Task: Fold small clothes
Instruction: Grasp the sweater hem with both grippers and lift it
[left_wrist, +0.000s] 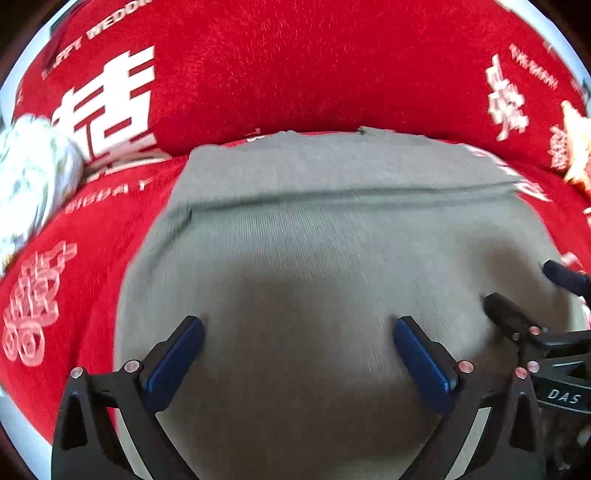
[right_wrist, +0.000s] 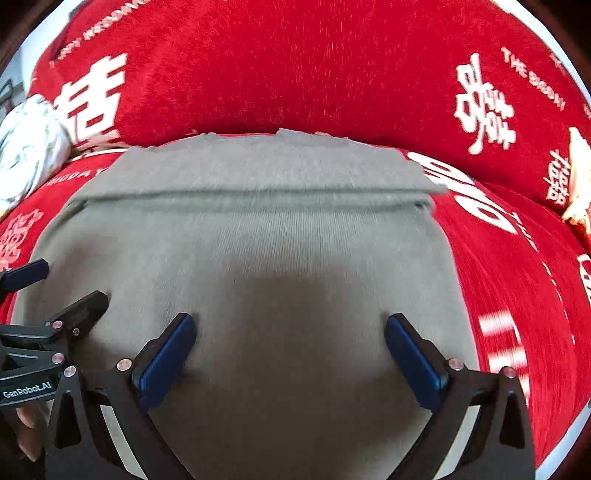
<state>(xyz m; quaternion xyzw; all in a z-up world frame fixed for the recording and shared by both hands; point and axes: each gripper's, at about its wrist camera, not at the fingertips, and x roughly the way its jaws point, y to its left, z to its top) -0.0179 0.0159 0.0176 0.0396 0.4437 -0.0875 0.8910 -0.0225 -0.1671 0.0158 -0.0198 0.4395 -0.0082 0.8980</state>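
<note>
The left tool (left_wrist: 297, 349) stands released, its blue pads spread wide with nothing between them, hanging just over the grey garment (left_wrist: 332, 240). The right tool (right_wrist: 288, 347) is likewise spread wide and empty, above the same cloth. The garment lies flat under and ahead of both tools on a red cover (left_wrist: 295, 66) printed with white characters, with a folded edge running across ahead of the fingertips. The two tools sit side by side, each showing at the edge of the other's view. A white bundle of cloth (left_wrist: 33, 177) lies far off to the left tool's left.
</note>
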